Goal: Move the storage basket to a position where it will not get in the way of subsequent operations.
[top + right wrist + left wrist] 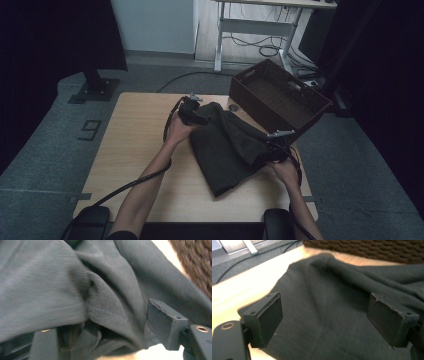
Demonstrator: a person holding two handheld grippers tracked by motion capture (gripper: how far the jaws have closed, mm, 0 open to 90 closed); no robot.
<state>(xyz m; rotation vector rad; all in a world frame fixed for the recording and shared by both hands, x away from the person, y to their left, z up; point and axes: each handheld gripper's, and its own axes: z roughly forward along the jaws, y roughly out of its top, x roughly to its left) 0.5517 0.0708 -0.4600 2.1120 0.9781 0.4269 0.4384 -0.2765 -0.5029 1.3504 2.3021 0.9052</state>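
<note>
A dark grey-green garment (230, 145) lies folded on the wooden table (135, 145), running from the far middle toward the near right. At the cloth's far left corner sits my left gripper (197, 116). In the left gripper view its jaws (324, 312) stand wide apart just above the garment (324, 290), and its pads (270, 315) touch nothing. My right gripper (272, 150) is at the garment's right edge. In the right gripper view a bunched fold of the cloth (105, 310) lies between its parted jaws (105, 332) and drapes over the left one, hiding it.
A dark brown woven basket (250, 107) stands empty at the table's far right corner, close behind the garment; its weave fills the top of the left gripper view (367, 250). Bare tabletop lies to the left. Desk legs and cables are on the floor beyond.
</note>
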